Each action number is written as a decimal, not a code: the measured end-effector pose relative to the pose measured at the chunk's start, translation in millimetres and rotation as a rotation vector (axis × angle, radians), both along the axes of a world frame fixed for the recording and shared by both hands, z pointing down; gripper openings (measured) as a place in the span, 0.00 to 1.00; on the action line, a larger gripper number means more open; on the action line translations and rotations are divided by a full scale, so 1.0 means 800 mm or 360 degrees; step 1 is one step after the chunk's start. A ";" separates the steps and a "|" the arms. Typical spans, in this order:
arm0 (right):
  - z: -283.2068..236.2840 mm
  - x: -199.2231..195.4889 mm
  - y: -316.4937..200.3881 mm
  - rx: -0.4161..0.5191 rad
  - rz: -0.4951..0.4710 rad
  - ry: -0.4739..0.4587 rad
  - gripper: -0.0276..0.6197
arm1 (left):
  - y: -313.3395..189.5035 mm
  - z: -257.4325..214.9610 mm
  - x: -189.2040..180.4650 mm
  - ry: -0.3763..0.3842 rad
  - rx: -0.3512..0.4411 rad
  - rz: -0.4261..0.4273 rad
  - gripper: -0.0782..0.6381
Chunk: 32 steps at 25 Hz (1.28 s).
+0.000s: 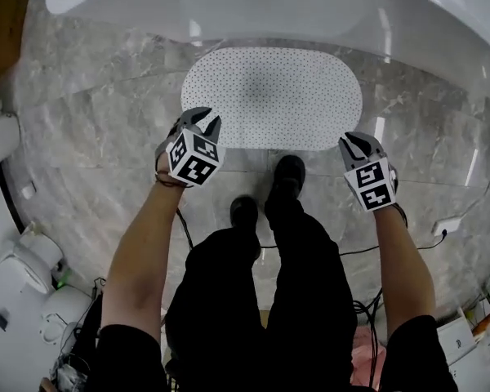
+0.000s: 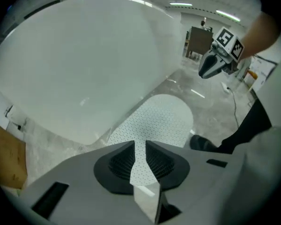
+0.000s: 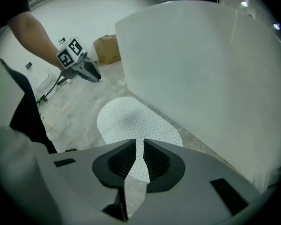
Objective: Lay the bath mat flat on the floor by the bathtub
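Observation:
The white dotted oval bath mat (image 1: 272, 98) lies flat on the grey marble floor, right against the white bathtub (image 1: 310, 6). My left gripper (image 1: 202, 119) hovers above the mat's near left corner. Above the near right corner hangs my right gripper (image 1: 359, 140). Both are lifted off the mat and hold nothing. In the left gripper view the jaws (image 2: 140, 144) stand slightly apart, with the mat (image 2: 154, 121) showing through the gap. In the right gripper view the jaws (image 3: 144, 143) leave a narrow empty gap over the mat (image 3: 131, 121).
The person's black shoes (image 1: 287, 174) stand just short of the mat's near edge. A white toilet (image 1: 24, 260) is at the left, a cardboard box (image 3: 107, 48) lies farther off, and cables with a power strip (image 1: 447, 224) run across the floor at the right.

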State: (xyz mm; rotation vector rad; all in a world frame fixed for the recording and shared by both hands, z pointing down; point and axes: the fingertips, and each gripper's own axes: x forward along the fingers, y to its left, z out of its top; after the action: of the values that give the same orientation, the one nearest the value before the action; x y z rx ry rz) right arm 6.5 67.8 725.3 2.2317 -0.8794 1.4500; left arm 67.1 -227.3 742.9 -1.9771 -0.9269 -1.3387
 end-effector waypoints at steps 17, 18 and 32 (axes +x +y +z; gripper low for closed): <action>-0.384 0.014 -0.070 0.0093 0.0021 0.0096 0.11 | -0.010 -0.448 0.031 0.0031 -0.0401 -0.0712 0.12; -0.404 0.021 -0.072 0.0101 0.0058 0.0127 0.11 | -0.019 -0.468 0.035 0.0040 -0.0460 -0.0778 0.12; -0.587 0.041 -0.186 0.0252 0.0260 0.0347 0.11 | -0.126 -0.677 0.048 0.0327 -0.0671 -0.0694 0.12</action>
State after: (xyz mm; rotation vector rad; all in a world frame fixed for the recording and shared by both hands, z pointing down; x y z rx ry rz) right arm 39.4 -81.2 255.7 2.5734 -0.7803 1.2078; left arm 105.5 -328.4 201.0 -2.7058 -0.7490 -1.1908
